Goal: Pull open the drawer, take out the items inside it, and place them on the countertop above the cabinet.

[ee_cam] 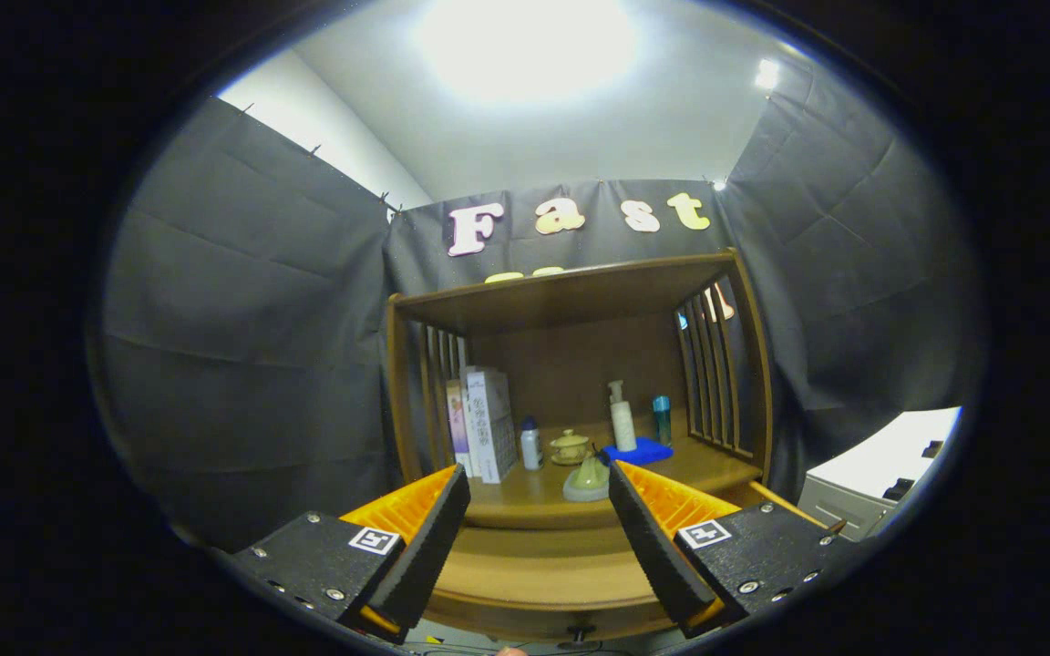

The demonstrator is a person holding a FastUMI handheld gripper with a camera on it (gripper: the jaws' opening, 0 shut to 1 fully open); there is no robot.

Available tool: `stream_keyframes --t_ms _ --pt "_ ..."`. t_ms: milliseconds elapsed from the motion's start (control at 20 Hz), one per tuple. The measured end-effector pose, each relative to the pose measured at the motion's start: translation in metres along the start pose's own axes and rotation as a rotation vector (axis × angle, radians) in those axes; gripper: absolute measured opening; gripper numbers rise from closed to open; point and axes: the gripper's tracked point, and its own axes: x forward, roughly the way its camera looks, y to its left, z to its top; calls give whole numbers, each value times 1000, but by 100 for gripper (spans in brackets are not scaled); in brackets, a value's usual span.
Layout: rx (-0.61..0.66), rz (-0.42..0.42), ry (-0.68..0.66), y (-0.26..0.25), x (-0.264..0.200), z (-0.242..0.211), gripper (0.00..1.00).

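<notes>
Black cloth (242,346) hangs on every side of the booth, under a pale ceiling with a bright lamp (525,41) glaring overhead. Against the back cloth stands a wooden cabinet (571,301) with a flat top board, slatted sides and an open shelf, and its countertop (543,497) serves here as the landmark. To the right of the countertop, well apart from it, a white unit (880,465) sits against the cloth. On the countertop's left end, a few books (487,424) stand upright against the slats. Just right of the books is a small white bottle with a dark cap (530,444), then a little lidded ceramic pot (570,446). Further right a blue cloth (637,452) lies flat with a white pump bottle (622,417) standing on it, and a teal bottle (662,419) is upright behind the cloth, near the right slats. At the countertop's front edge sits a pale green, rounded item (587,480). Below the countertop runs the curved wooden drawer front (543,579), closed as far as can be seen, with a small dark knob (580,630) at its lower edge. The gripper (539,510) is spread wide and has hold of nothing; the drawer front lies between and just ahead of its fingers (425,547), the knob low between them, and the green item shows in the gap beyond the tips.
</notes>
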Motion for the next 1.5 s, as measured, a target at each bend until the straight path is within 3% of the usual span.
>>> stream_keyframes --t_ms 300,750,1100,1250,1500 --pt "-82 21 118 12 -38 -84 96" --pt "-150 -41 277 -14 -36 -166 96" --pt "-148 -115 314 -41 -15 -186 97" --pt "-131 -198 328 -63 -16 -188 96" --pt "-113 -180 349 -61 -5 -190 95"
